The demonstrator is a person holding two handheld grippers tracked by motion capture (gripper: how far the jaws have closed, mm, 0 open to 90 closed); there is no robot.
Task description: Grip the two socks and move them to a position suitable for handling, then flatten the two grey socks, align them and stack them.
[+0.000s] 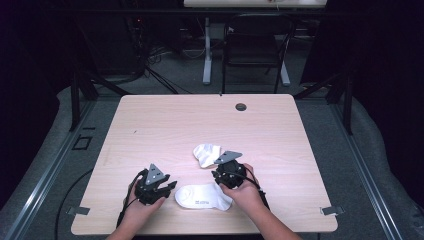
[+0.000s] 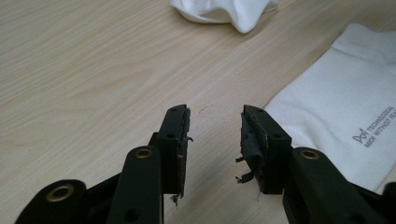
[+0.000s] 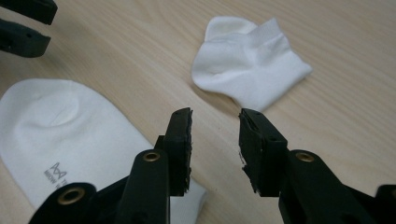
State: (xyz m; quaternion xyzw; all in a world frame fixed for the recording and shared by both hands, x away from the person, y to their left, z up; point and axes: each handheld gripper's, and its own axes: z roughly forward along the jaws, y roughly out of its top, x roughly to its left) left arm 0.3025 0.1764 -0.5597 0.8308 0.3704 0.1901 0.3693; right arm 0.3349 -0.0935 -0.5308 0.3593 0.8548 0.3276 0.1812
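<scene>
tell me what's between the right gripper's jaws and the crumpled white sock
Nothing but bare table: in the right gripper view the open right gripper points across plain wood at the crumpled sock.

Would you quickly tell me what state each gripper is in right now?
Left gripper: open, nothing between its jaws.
Right gripper: open, holding nothing, aimed at the crumpled sock.
</scene>
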